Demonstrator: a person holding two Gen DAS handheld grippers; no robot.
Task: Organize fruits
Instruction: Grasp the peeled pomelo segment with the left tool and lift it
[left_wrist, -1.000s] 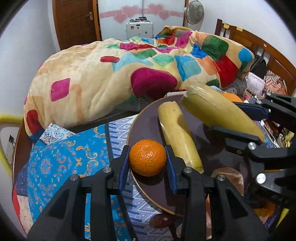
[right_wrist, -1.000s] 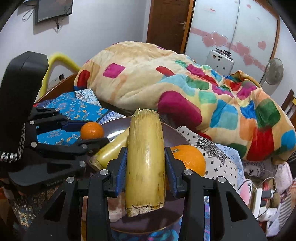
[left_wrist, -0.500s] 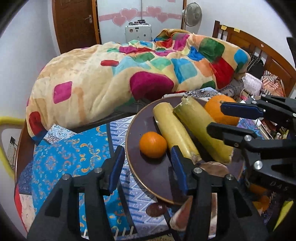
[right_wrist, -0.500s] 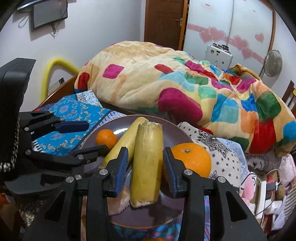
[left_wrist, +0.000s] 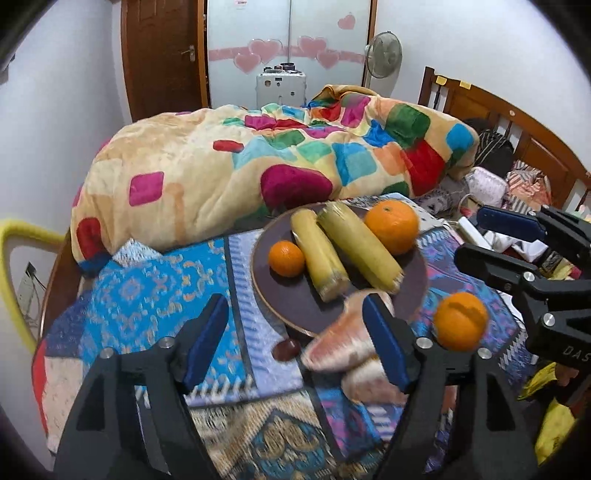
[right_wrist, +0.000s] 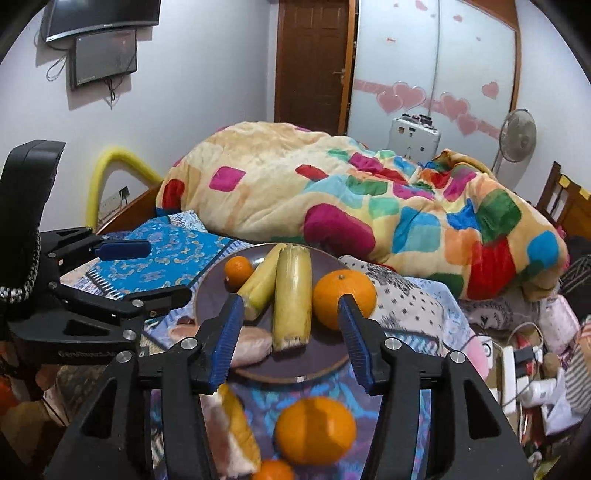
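Note:
A dark round plate (left_wrist: 295, 306) (right_wrist: 317, 365) on the patterned cloth holds a small orange (left_wrist: 286, 258) (right_wrist: 238, 271), two yellow cane pieces (left_wrist: 319, 254) (right_wrist: 291, 295) side by side and a large orange (left_wrist: 391, 226) (right_wrist: 343, 297). Pink pomelo wedges (left_wrist: 341, 349) (right_wrist: 251, 345) lie at the plate's near edge. Another orange (left_wrist: 460, 321) (right_wrist: 314, 430) sits off the plate. My left gripper (left_wrist: 295, 343) is open and empty, short of the plate. My right gripper (right_wrist: 291, 341) is open and empty, above the near rim.
A piled colourful blanket (left_wrist: 258, 170) lies behind the plate. A small dark fruit (left_wrist: 286, 349) lies on the cloth by the rim. A small orange (right_wrist: 273, 470) lies at the bottom edge of the right wrist view. Clutter and a wooden headboard (left_wrist: 517, 122) are at the right.
The left gripper let go of the small orange and the right let go of the cane piece, both now on the plate. Both grippers opened wide and drew back.

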